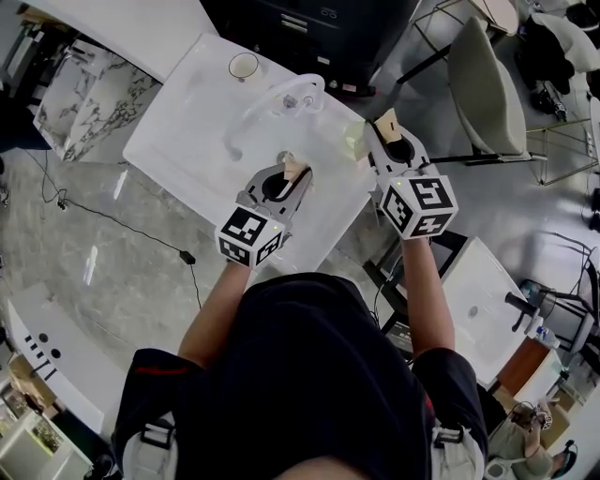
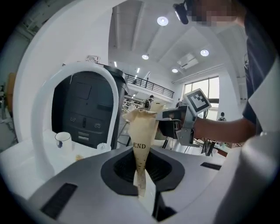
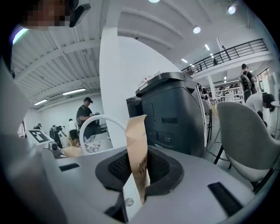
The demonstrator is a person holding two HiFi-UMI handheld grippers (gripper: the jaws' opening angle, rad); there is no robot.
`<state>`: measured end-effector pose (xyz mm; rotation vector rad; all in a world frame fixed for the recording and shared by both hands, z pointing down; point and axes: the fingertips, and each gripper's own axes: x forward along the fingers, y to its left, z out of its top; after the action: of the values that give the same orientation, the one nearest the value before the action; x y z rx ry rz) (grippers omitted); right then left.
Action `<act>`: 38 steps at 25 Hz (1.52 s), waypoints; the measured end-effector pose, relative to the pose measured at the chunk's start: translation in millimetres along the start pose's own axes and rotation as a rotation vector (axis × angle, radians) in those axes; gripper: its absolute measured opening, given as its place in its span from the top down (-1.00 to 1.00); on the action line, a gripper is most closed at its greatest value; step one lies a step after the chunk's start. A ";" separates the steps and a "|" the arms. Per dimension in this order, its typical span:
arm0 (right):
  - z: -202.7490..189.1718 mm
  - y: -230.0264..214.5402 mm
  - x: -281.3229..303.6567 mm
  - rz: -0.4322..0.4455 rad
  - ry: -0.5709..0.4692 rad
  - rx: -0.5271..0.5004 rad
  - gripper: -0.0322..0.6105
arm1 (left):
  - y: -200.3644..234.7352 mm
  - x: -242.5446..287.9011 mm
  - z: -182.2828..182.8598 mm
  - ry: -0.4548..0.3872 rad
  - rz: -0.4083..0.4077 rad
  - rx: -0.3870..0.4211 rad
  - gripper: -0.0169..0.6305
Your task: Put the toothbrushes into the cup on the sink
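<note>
A white cup (image 1: 244,66) stands at the far corner of the white sink top (image 1: 187,122); it also shows at the left in the left gripper view (image 2: 62,140). A white arched faucet (image 1: 281,98) rises over the basin. My left gripper (image 1: 293,169) hovers above the basin, its tape-wrapped fingertips (image 2: 142,118) pressed together with nothing between them. My right gripper (image 1: 386,124) hangs over the sink's right edge, and its taped fingertips (image 3: 136,127) are likewise together and empty. No toothbrush shows clearly; a small pale green thing (image 1: 354,141) lies by the right gripper.
A dark printer cabinet (image 1: 319,28) stands right behind the sink. A grey chair (image 1: 483,89) is at the right and a marble-patterned slab (image 1: 84,94) at the left. A black cable (image 1: 122,225) runs over the glossy floor. People stand far off.
</note>
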<state>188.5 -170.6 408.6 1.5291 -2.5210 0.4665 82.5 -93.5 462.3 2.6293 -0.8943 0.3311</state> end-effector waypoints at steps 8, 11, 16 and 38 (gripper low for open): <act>7.6 -11.7 11.7 0.003 -0.017 0.007 0.65 | 4.7 7.2 -1.0 0.012 0.015 -0.008 0.84; 6.2 -17.6 15.9 0.002 -0.015 0.019 0.65 | 5.4 10.8 -1.3 0.016 0.020 -0.014 0.84; 1.5 -24.8 25.1 -0.001 -0.009 0.031 0.65 | 8.8 13.9 -3.4 0.025 0.027 -0.017 0.84; -66.1 -46.5 51.0 -0.015 0.137 0.085 0.65 | 17.5 22.2 -13.7 0.059 0.041 -0.034 0.84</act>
<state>204.0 -210.5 494.0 1.4888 -2.4123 0.6603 87.4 -113.1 486.2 2.5595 -0.9277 0.3987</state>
